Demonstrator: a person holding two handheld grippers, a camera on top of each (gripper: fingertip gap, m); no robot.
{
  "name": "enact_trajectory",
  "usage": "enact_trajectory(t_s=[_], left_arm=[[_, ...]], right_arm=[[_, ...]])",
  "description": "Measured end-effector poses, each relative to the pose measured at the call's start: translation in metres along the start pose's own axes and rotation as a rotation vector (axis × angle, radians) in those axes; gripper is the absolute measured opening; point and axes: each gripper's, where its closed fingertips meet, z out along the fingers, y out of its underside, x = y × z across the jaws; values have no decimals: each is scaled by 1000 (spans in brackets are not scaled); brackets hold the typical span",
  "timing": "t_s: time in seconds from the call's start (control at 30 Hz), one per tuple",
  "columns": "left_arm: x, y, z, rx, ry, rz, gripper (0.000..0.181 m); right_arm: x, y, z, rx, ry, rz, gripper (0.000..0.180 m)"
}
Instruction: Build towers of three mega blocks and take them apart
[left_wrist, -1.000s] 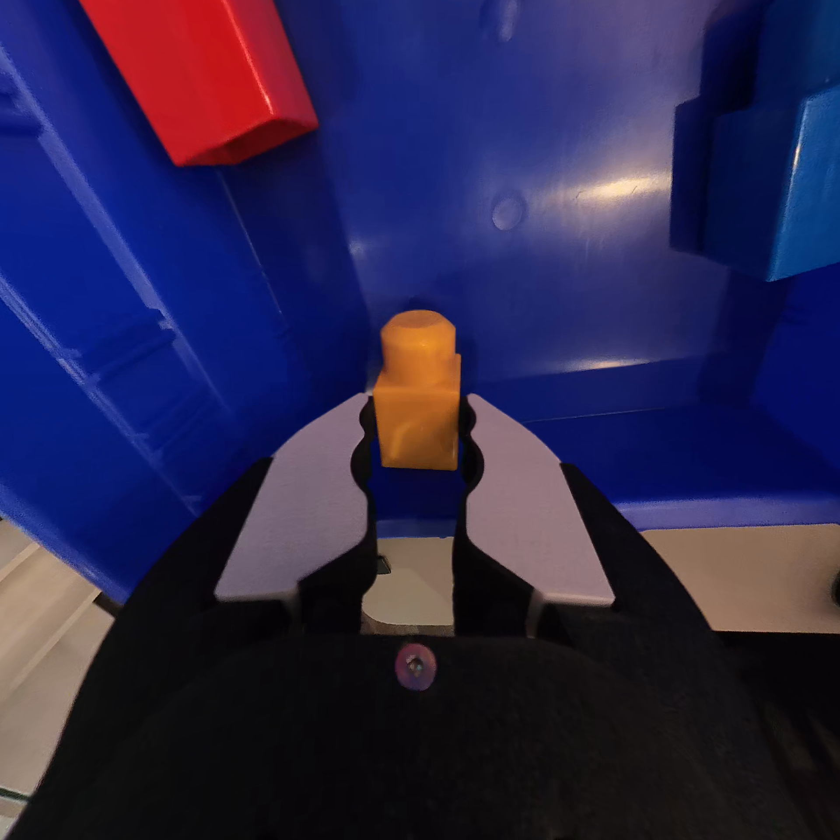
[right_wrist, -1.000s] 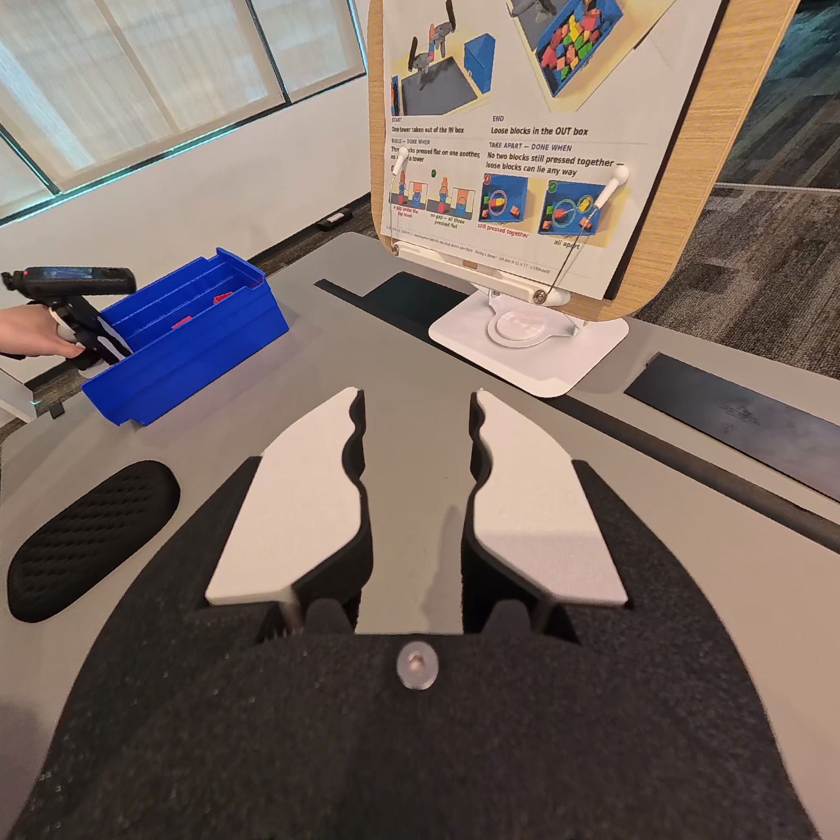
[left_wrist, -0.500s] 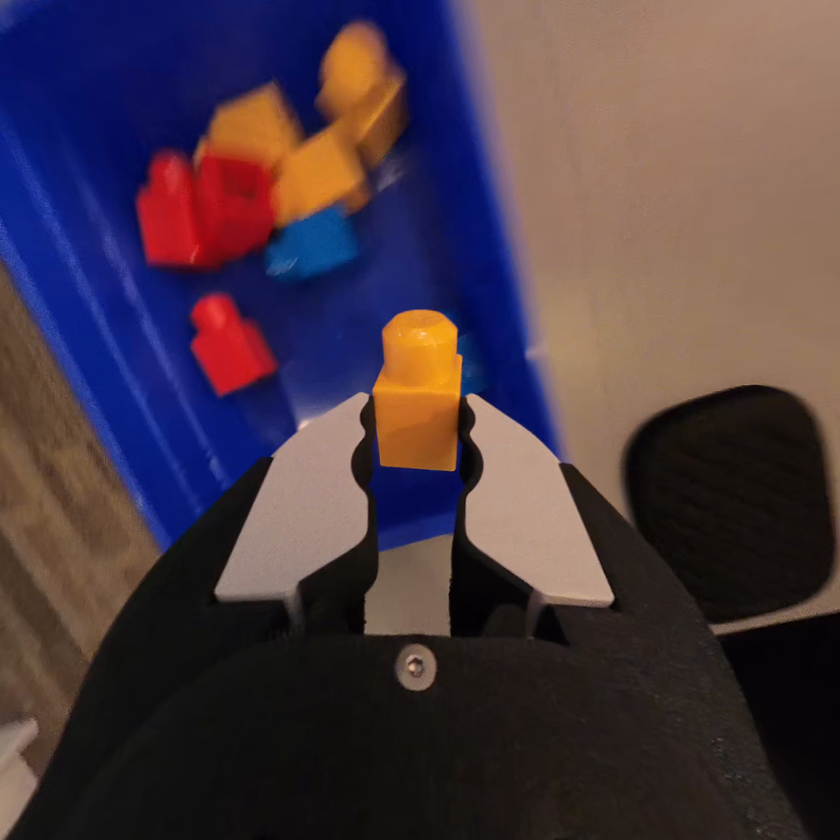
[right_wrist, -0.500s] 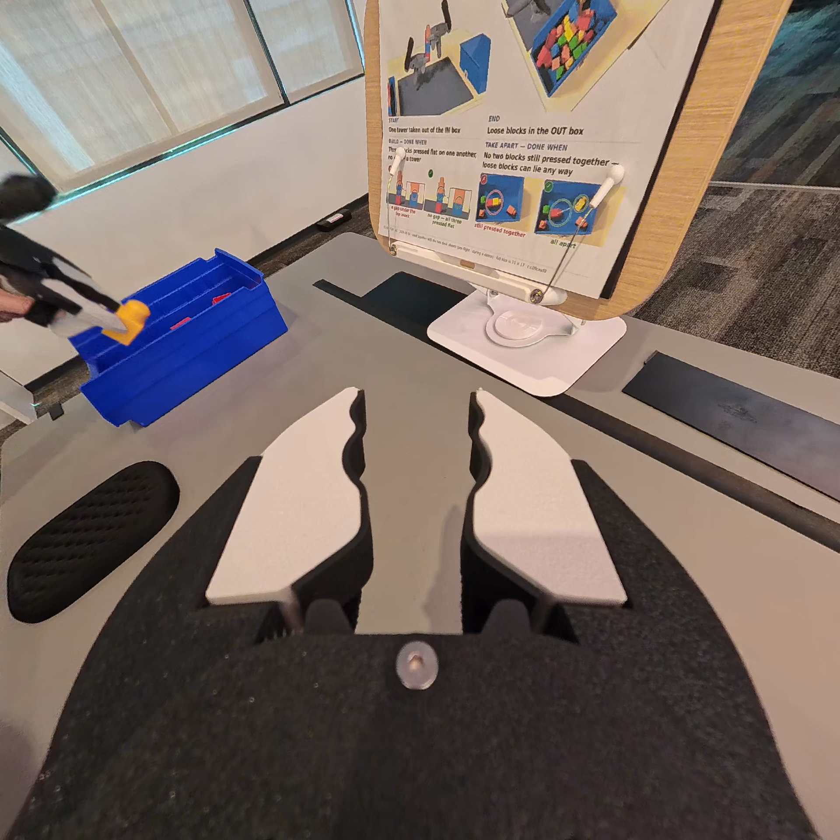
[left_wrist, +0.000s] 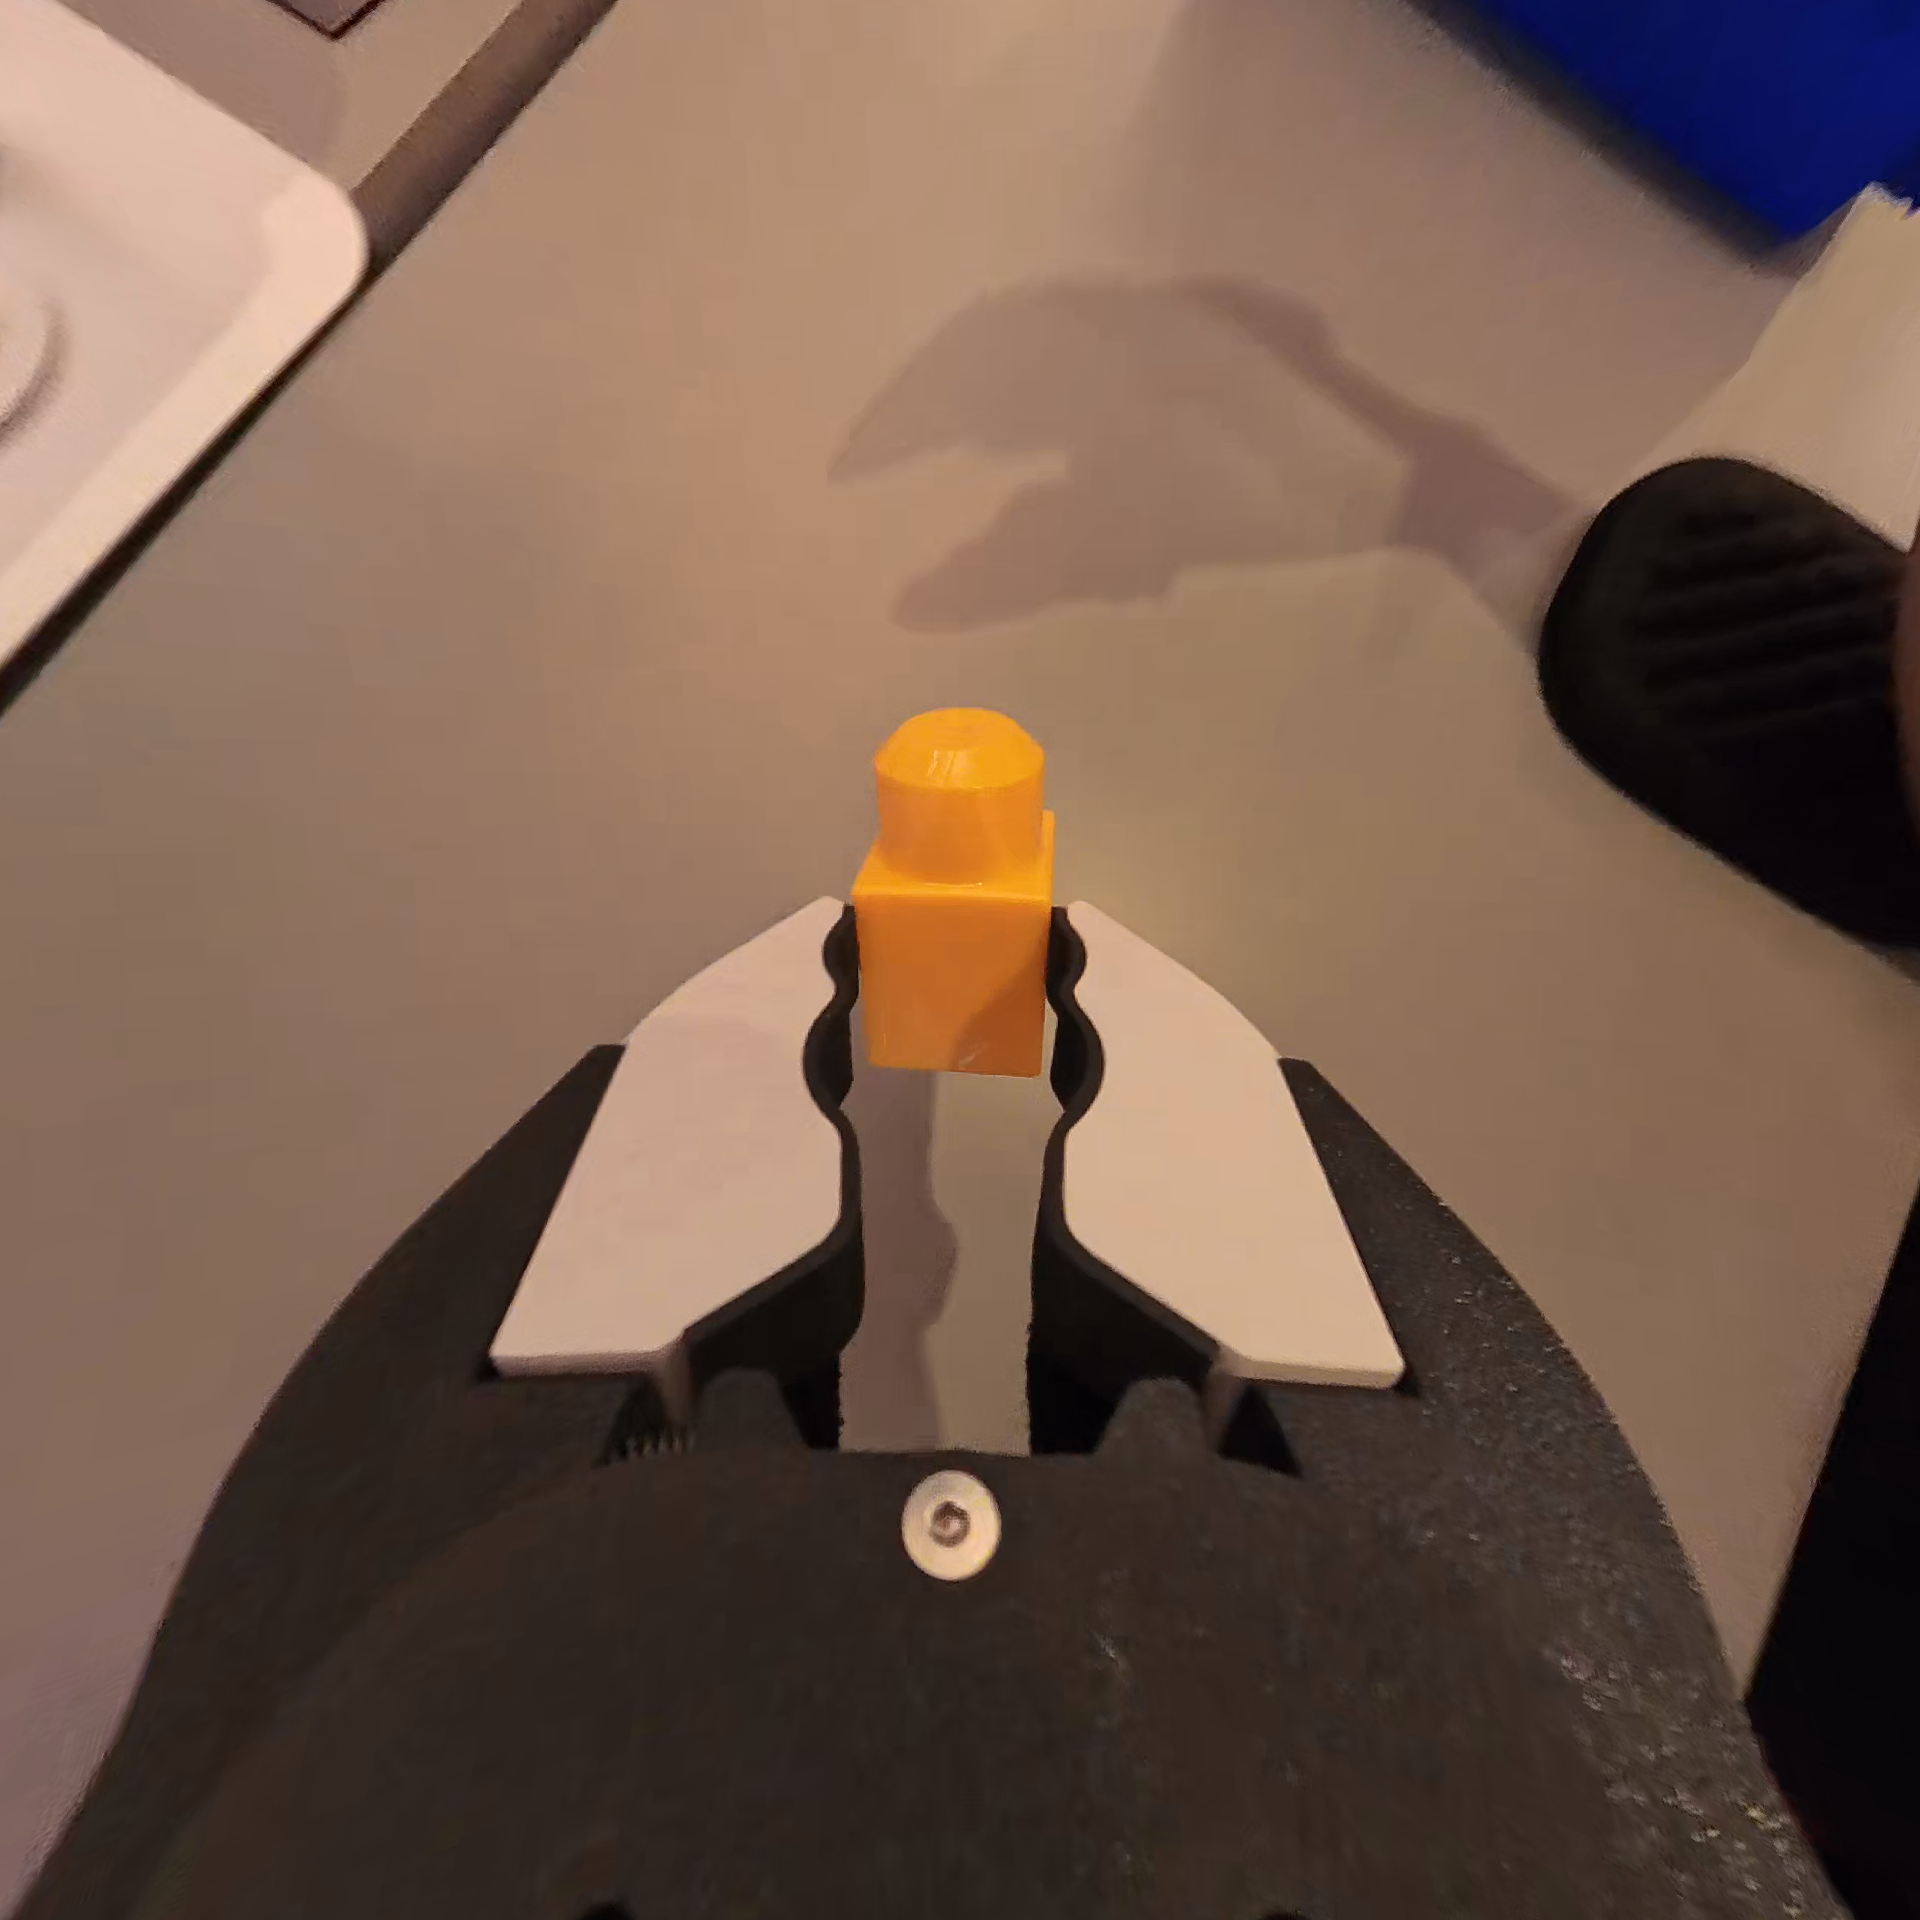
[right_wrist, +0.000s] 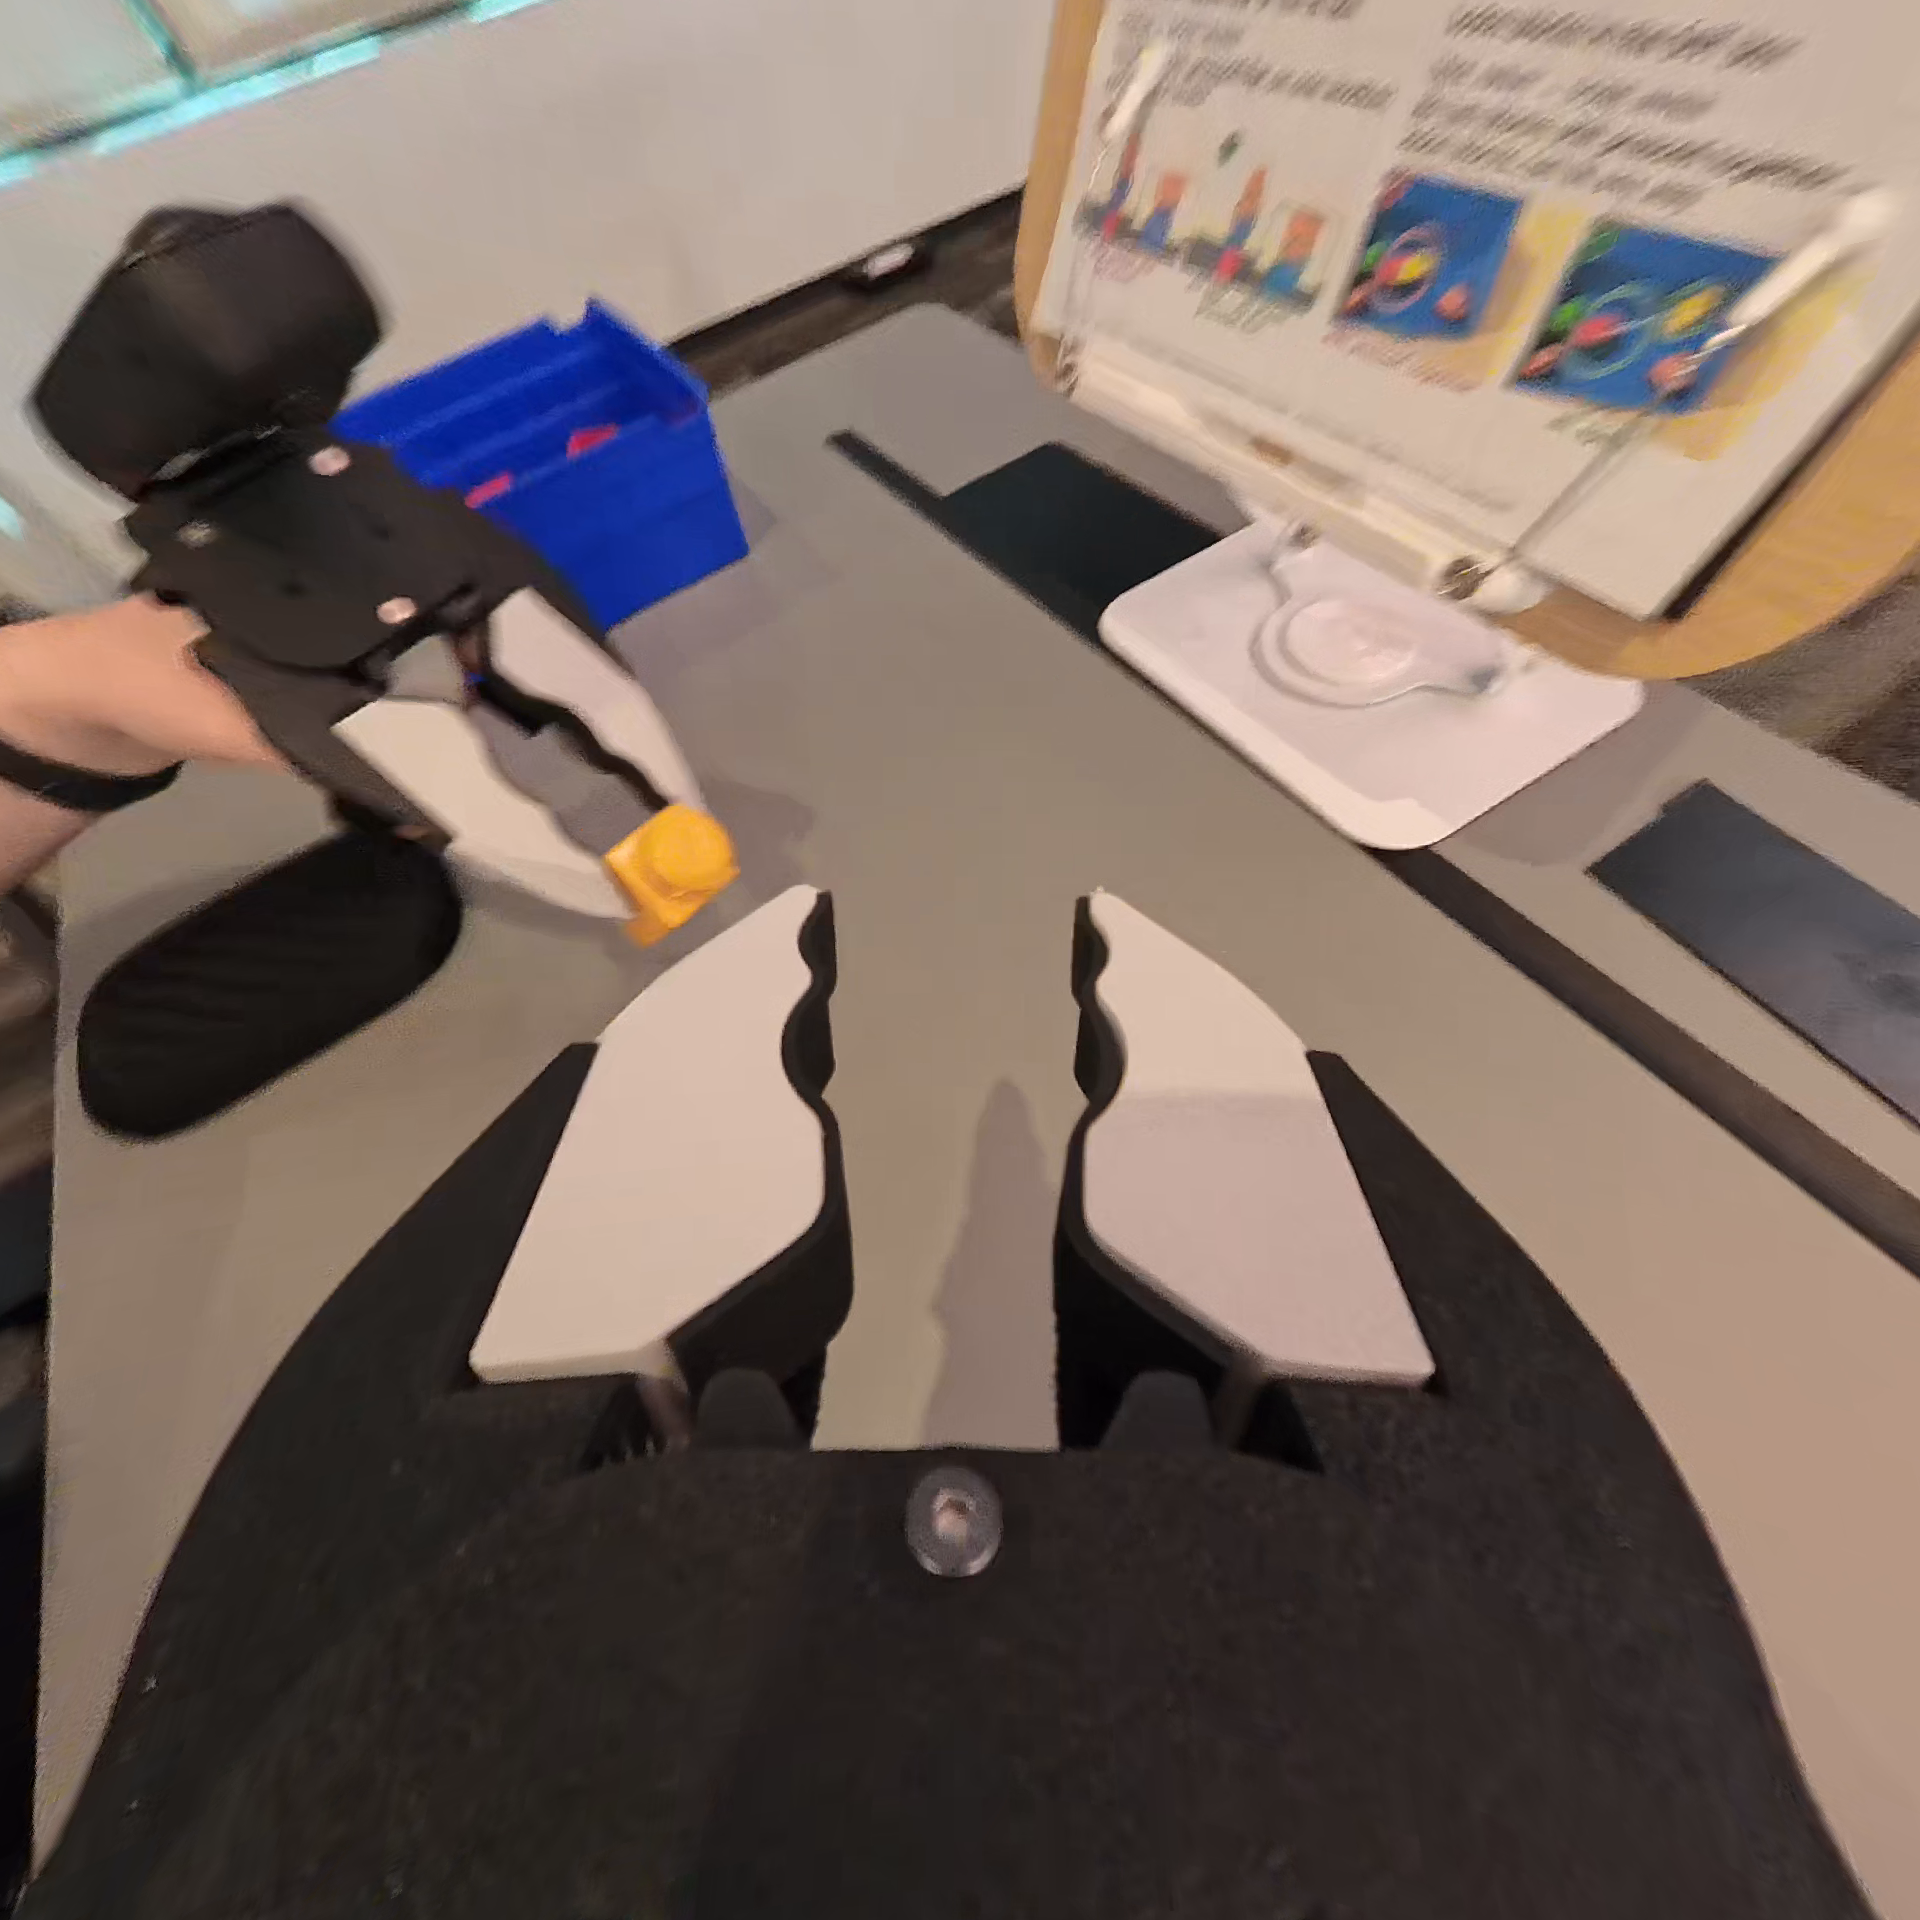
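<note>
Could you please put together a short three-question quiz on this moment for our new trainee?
1. True or false: the left gripper is clamped on the small orange plastic single-stud block.
2. In the right wrist view, the blue plastic bin lies: A) behind the left gripper, B) on the white stand base, C) between the right gripper's fingers.
3. Fill in: the right gripper is open and holds ____.

Key: 1 true. 2 A. 3 nothing; only the grey tabletop shows between its fingers.
</note>
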Motion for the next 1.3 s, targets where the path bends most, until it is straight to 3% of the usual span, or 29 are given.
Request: enact_trajectory(t_s=[0.1,0.23,0.37,0.47,0.63,0.7,0.83,0.93,1.13,1.3], left_arm=[[11,-17,24,112,75,-17,34],[20,-32,25,230,125,9,34],[26,-36,18,266,150,14,34],[28,-38,10,290,155,26,34],[34,-41,-1,314,180,38,34],[36,-42,-4,325,181,51,34],[35,-37,-9,320,181,40,37],[18,-27,-17,308,97,34,46],[-21,12,-48,200,-92,-11,47],[-48,34,-94,195,-226,-47,46]], right_arm=[[-30,23,14,-74,-218,-127,41],[-54,51,39,-125,-420,-228,48],[-81,13,44,161,-651,-148,47],[-88,4,43,233,-729,-108,47],[-92,22,59,117,-725,-118,43],[-93,26,64,93,-724,-129,28],[-96,30,65,79,-734,-155,28],[-76,46,75,-11,-614,-180,28],[-35,76,91,-186,-329,-310,28],[-28,98,106,-292,-290,-350,28]])
